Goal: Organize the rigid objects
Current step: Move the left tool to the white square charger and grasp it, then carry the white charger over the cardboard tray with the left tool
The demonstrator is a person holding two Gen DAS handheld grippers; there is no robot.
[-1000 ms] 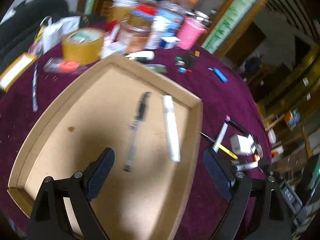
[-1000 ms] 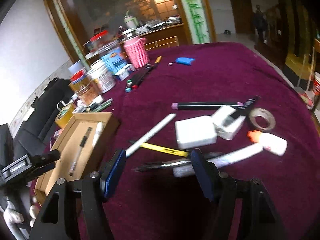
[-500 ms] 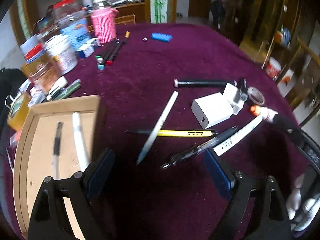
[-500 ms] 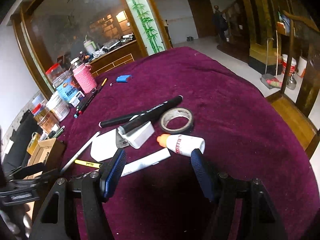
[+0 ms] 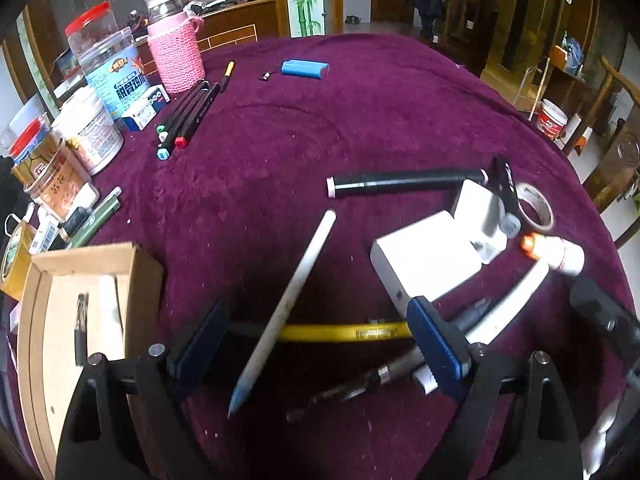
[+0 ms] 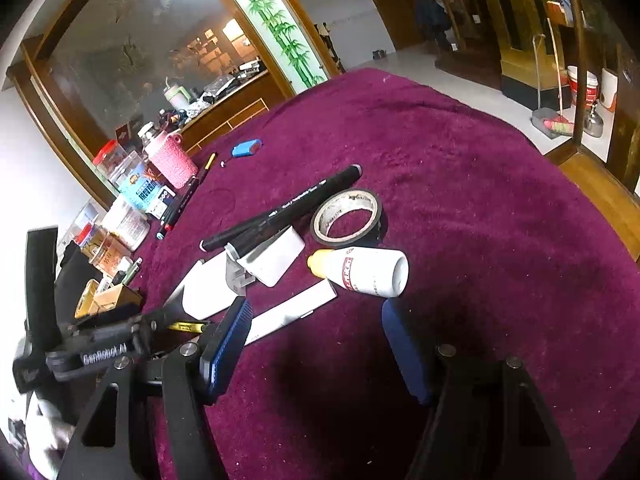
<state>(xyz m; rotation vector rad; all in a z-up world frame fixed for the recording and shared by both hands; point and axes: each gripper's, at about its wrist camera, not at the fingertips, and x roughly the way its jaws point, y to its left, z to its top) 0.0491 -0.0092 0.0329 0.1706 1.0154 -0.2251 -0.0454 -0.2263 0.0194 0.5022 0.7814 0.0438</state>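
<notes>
My left gripper [image 5: 320, 344] is open and empty, low over a white pen [image 5: 294, 300] and a yellow pen [image 5: 344, 332] that lie between its fingers. A grey pen [image 5: 384, 372] lies just right of them. The cardboard tray [image 5: 40, 280] at the left holds a black pen [image 5: 81, 332] and a white marker. My right gripper [image 6: 316, 352] is open and empty, just short of a white glue bottle [image 6: 364, 270] and a flat white stick [image 6: 292, 314]. A tape roll [image 6: 346, 218], black marker [image 6: 280, 208] and white adapters [image 6: 276, 258] lie beyond.
Jars [image 5: 92, 136], a pink knitted bottle [image 5: 176, 56], coloured markers [image 5: 188, 116] and a blue battery pack [image 5: 305, 69] stand at the back left of the purple table. The left gripper [image 6: 92, 344] shows at the right wrist view's left edge. The table's edge curves at the right.
My left gripper has swung from over the tray to the right and come down over the loose pens. My right gripper has moved right toward the glue bottle and tape roll.
</notes>
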